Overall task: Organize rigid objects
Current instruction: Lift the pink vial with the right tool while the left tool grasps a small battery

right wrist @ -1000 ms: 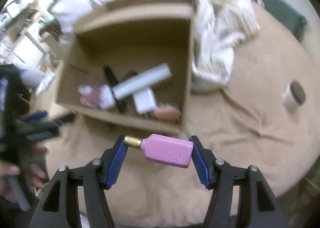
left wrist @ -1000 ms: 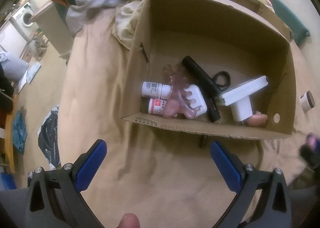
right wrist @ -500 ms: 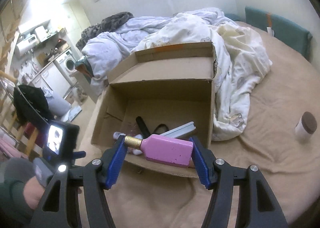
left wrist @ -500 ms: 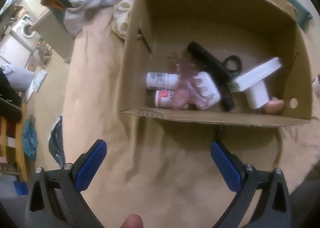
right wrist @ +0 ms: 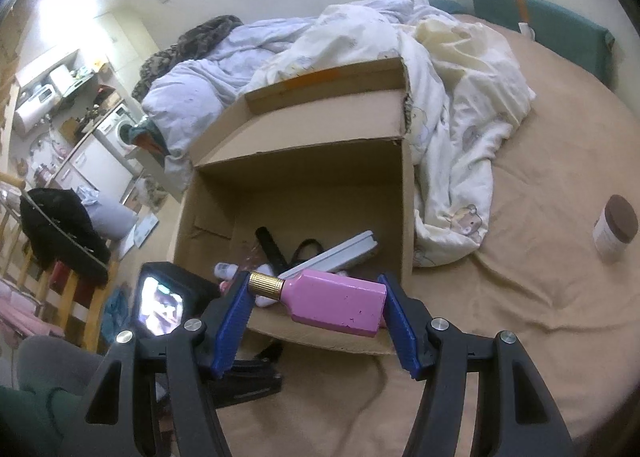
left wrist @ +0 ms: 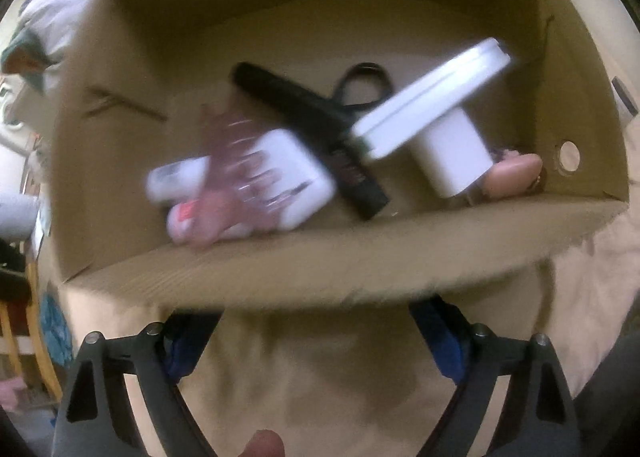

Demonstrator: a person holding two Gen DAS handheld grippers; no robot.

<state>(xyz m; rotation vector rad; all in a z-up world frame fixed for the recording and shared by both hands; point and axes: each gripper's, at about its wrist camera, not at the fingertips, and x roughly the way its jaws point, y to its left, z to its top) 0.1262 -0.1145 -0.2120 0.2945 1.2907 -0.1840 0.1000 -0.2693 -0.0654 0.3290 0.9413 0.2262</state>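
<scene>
My right gripper (right wrist: 320,315) is shut on a pink bottle (right wrist: 336,303) with a gold cap, held sideways above the near edge of an open cardboard box (right wrist: 308,161) on the bed. The box (left wrist: 320,269) fills the left wrist view and holds a black stick (left wrist: 312,125), a white flat case (left wrist: 432,101), small white bottles (left wrist: 176,177), a pink comb-like piece (left wrist: 236,185) and a pinkish rounded item (left wrist: 514,173). My left gripper (left wrist: 316,333) is open and empty, its fingers just below the box's near wall. It shows in the right wrist view (right wrist: 240,373).
A white jar with a brown lid (right wrist: 614,227) stands on the tan bedsheet to the right. A crumpled duvet (right wrist: 440,69) lies behind and beside the box. A chair with dark clothes (right wrist: 60,229) and kitchen units stand beyond the bed's left edge.
My left gripper has moved forward to the box's near wall, which now covers its fingertips. My right gripper has brought the pink bottle closer over the box's near edge.
</scene>
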